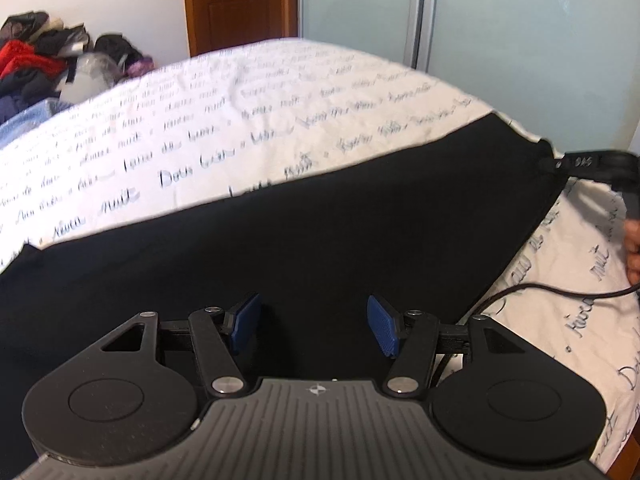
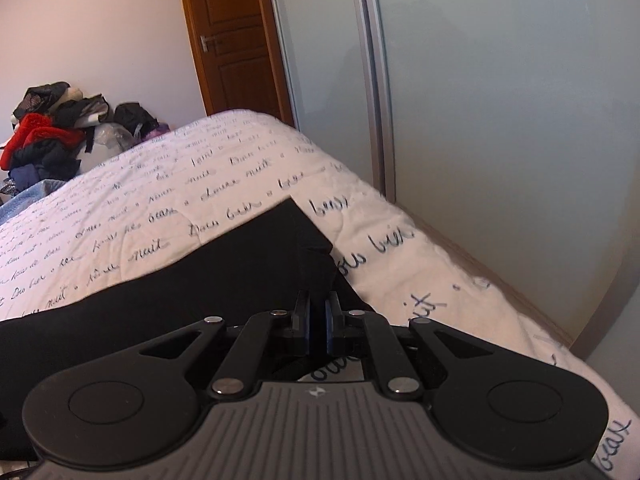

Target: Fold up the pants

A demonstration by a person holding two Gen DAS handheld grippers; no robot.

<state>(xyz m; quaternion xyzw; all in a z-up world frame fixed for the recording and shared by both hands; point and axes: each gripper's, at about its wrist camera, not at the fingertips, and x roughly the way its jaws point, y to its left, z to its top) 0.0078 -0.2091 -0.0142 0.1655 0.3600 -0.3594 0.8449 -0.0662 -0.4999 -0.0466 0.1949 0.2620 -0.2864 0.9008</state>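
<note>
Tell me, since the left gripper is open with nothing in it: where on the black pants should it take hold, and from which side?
Probably the near edge of the black pants, just ahead of the left gripper. They lie flat on the bedspread, so come in low from the near side, slipping one finger under the hem. The right gripper already pinches the far corner, leaving this side free.

I am holding my left gripper (image 1: 314, 326) angled downward with its blue pads standing well apart and nothing between them, while my right gripper (image 2: 318, 320) is tilting downward, clamped on black cloth.
</note>
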